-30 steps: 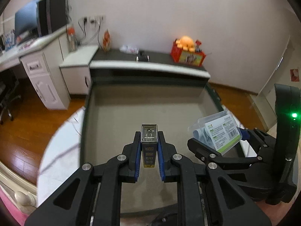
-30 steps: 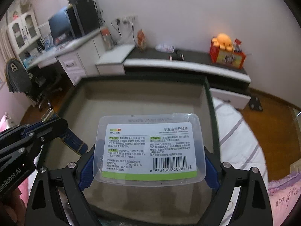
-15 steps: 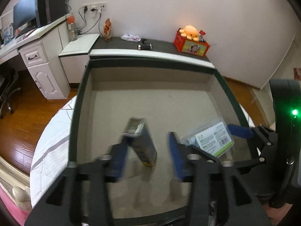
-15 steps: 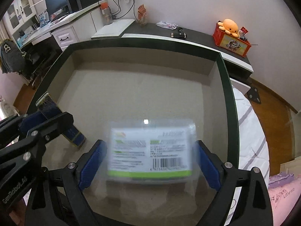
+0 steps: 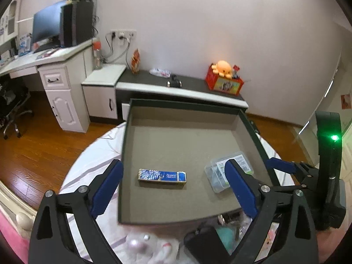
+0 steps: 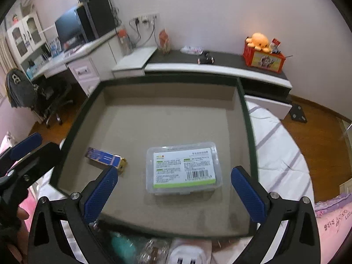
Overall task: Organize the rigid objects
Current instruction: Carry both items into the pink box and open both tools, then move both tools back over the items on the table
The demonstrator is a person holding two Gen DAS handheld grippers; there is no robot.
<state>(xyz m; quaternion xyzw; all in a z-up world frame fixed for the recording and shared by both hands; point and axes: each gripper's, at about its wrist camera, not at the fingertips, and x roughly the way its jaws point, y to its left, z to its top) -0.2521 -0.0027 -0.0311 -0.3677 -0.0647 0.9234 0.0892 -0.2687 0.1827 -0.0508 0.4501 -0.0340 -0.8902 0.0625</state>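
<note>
Both the left gripper (image 5: 173, 184) and right gripper (image 6: 173, 189) gape, holding nothing, above the cardboard tray (image 5: 176, 145). The glossy blue box (image 5: 162, 176) lies flat, long axis left-right; the clear plastic case (image 6: 183, 168) rests label-up.

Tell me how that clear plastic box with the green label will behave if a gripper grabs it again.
The clear plastic box lies flat in the tray, so it is unlikely to roll or tip. Its thin clear walls may flex under squeeze. The smooth plastic could slip between pads.
</note>
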